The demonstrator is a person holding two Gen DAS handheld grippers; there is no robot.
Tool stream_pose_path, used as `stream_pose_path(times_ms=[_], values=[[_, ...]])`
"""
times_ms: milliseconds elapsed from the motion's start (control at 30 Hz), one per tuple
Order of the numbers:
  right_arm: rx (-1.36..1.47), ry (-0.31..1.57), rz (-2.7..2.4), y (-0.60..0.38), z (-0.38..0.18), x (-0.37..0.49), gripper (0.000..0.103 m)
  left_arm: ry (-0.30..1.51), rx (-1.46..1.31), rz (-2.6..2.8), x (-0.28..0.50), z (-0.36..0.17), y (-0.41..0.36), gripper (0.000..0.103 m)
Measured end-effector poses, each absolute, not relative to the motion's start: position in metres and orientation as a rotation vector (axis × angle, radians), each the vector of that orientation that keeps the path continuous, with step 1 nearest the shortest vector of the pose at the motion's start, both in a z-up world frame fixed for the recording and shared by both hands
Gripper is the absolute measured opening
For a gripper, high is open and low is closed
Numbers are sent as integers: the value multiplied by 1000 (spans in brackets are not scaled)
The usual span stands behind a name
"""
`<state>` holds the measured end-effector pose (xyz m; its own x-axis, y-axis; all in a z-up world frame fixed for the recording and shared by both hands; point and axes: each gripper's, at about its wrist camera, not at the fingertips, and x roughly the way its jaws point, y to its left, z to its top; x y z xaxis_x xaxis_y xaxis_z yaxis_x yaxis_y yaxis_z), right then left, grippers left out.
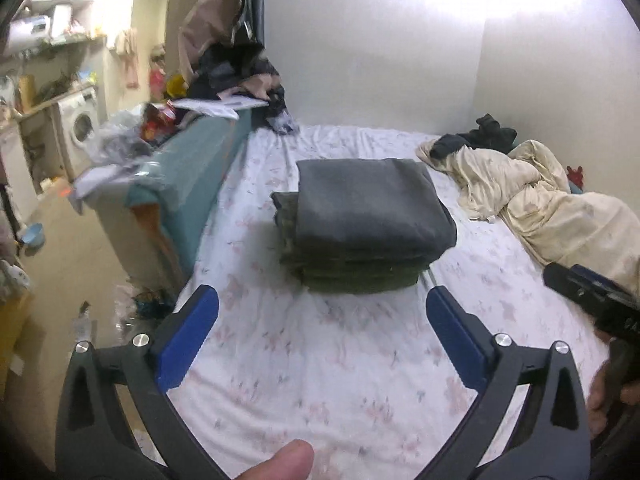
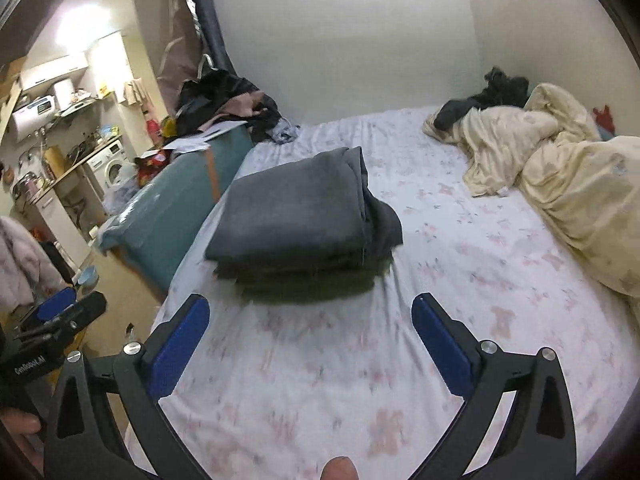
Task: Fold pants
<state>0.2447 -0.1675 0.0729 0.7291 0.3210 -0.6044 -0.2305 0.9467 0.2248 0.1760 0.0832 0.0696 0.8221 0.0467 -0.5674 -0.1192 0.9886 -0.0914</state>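
Folded grey pants [image 1: 372,204] [image 2: 296,212] lie on top of a stack of folded dark green garments [image 1: 360,276] [image 2: 308,284] in the middle of the bed. My left gripper [image 1: 322,300] hangs over the sheet just in front of the stack, jaws wide apart, nothing between the blue pads [image 1: 186,340]. My right gripper [image 2: 310,308] is also in front of the stack, open and empty, its blue pads [image 2: 442,348] clear of the cloth. Each gripper shows at the other view's edge: the right gripper [image 1: 592,300], the left gripper [image 2: 52,332].
The bed sheet [image 1: 320,380] [image 2: 460,264] is white with pink flowers. A crumpled cream duvet [image 1: 540,200] [image 2: 560,176] and dark clothes [image 1: 480,136] lie at the right. A teal cluttered bench [image 1: 176,184] [image 2: 168,216] lines the bed's left side, with floor and a washing machine [image 1: 78,128] beyond.
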Motion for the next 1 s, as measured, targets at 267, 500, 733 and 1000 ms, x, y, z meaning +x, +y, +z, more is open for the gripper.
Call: stream_pose_path(times_ms=[267, 500, 733, 1000], values=[[117, 613, 279, -175, 96, 123, 103, 502, -98, 125, 67, 89, 60, 102], [78, 605, 266, -169, 85, 45, 103, 529, -108, 99, -2, 78, 59, 102], [81, 615, 235, -166, 42, -4, 103, 624, -132, 122, -18, 33, 66, 102], [82, 632, 219, -163, 27, 1, 103, 629, -114, 121, -17, 20, 58, 102]])
